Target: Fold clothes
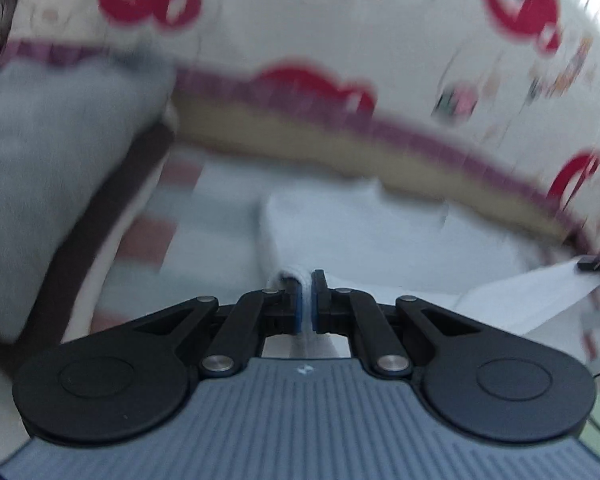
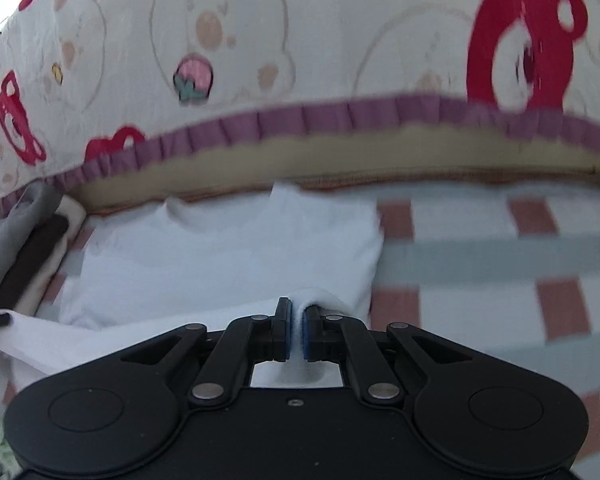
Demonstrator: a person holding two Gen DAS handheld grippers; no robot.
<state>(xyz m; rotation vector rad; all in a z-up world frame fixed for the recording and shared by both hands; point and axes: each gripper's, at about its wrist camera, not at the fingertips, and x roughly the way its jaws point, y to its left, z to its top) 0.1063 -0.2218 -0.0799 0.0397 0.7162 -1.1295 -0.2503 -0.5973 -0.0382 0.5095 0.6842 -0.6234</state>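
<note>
White soft cotton garment (image 2: 228, 248) lying on the pink-and-grey checked sheet (image 2: 479, 252), far end flat and squared-off against the cream cartoon-print cushion with purple frill (image 2: 300, 60). Near edge pinched at both corners: left gripper (image 1: 307, 300) clamped tight on a bunched fold of white cloth, right gripper (image 2: 298, 328) likewise clamped on its own corner. Looks mid-fold, probably; near hem lifted off the sheet, not laid over yet. Left to do, by the look of it: carrying that edge across, dropping it, smoothing. Grey pillow (image 1: 60, 160) off to the side, well clear.
</note>
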